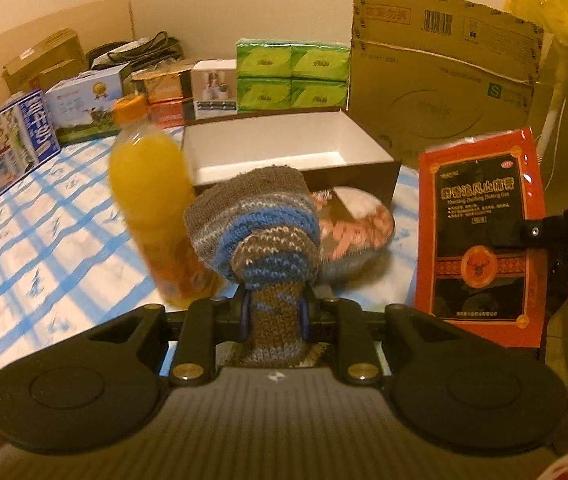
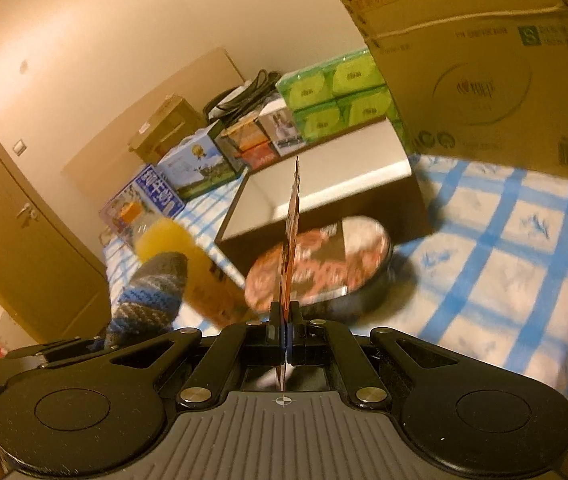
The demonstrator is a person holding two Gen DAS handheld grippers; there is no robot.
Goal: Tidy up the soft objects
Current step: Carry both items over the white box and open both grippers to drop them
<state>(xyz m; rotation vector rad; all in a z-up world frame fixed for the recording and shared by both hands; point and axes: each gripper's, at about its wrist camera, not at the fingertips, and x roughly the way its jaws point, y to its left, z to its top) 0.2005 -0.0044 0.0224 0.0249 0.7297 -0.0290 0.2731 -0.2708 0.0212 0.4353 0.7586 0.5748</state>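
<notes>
My left gripper (image 1: 273,314) is shut on a knitted brown, blue and grey sock (image 1: 257,224), held above the bed in front of an open box with a white inside (image 1: 284,148). The sock also shows in the right wrist view (image 2: 151,292), at the left. My right gripper (image 2: 284,320) is shut on a flat red and black packet (image 2: 292,232), seen edge-on. The same packet shows face-on in the left wrist view (image 1: 480,240), to the right of the sock. The open box (image 2: 324,184) lies ahead of the right gripper.
An orange juice bottle (image 1: 151,208) stands left of the sock. A round instant-noodle bowl (image 1: 356,228) lies before the box. A large cardboard carton (image 1: 440,76), green tissue packs (image 1: 292,76) and several small boxes (image 1: 79,108) line the back of the blue-checked bed (image 1: 43,248).
</notes>
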